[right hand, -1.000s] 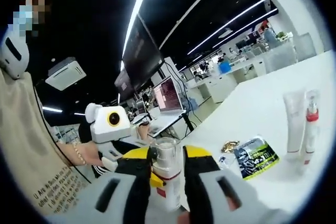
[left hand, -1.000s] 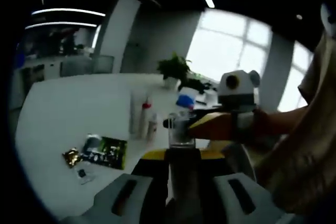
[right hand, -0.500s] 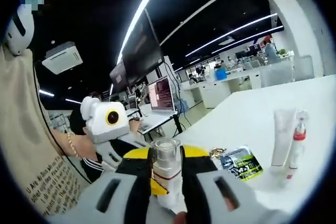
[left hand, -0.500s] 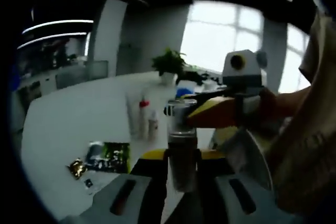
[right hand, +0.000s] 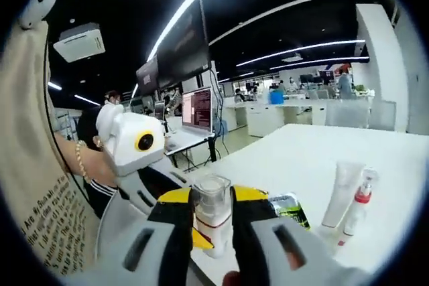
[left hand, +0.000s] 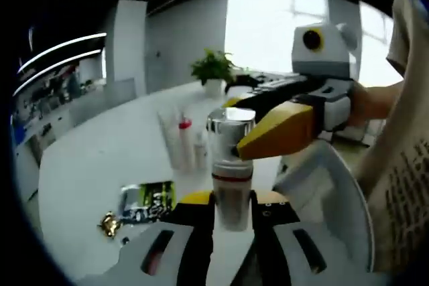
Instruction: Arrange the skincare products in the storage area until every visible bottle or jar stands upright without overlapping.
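In the left gripper view we see our left gripper [left hand: 231,216] at the bottom centre, its jaws clamped on the lower body of a bottle [left hand: 231,165] that stands upright above them in mid-frame. The right gripper [left hand: 271,128] reaches in from the right, its yellow jaws closed on the bottle's cap. On the white table [left hand: 100,159] at centre left stand a white tube [left hand: 169,140] and a red-topped bottle [left hand: 186,144], just beside each other; a green packet [left hand: 147,202] lies at lower left.

In the right gripper view the right gripper [right hand: 213,229] at the bottom centre grips the same bottle [right hand: 212,222]. The tube [right hand: 340,194] and red-topped bottle [right hand: 356,207] stand at lower right, the packet [right hand: 288,207] near centre.
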Tool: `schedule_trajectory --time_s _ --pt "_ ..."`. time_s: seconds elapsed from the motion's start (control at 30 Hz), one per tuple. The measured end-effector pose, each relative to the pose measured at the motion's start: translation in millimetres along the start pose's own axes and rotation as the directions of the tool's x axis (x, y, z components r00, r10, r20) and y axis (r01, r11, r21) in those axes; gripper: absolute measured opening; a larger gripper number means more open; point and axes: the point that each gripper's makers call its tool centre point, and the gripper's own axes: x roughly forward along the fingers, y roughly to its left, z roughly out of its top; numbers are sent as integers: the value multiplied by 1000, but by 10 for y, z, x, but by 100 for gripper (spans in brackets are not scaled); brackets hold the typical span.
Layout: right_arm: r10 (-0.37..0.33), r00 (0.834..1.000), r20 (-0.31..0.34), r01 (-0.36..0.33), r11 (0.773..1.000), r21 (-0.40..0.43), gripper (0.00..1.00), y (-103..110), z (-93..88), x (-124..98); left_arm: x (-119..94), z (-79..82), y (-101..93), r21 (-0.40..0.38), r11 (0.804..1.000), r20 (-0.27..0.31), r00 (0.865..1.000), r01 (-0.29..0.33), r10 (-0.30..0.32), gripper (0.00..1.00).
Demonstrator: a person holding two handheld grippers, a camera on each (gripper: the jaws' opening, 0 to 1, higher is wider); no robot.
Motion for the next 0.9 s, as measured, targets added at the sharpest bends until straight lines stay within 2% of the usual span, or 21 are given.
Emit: schedule_trajectory --time_s 0.13,0.27,0.43,0.67,0.9 --pt "-23 999 -39 21 999 -47 21 -27 -87 28 98 -76 41 4 1000 -36 999 6 -6 17" --pt "-47 996 -70 43 998 -53 21 -88 -212 65 186 -183 88 -14 1000 -79 997 14 -15 17" --pt "-75 989 -124 66 995 -81 21 -155 -423 118 306 -345 151 -13 1000 -128 991 21 -23 17" --pt "-106 976 -192 94 993 -72 21 -259 -713 153 483 -588 177 24 999 -201 979 46 -41 17" --pt "-117 962 -247 106 993 -60 21 -335 -948 196 634 -790 192 15 997 -244 967 75 -69 17"
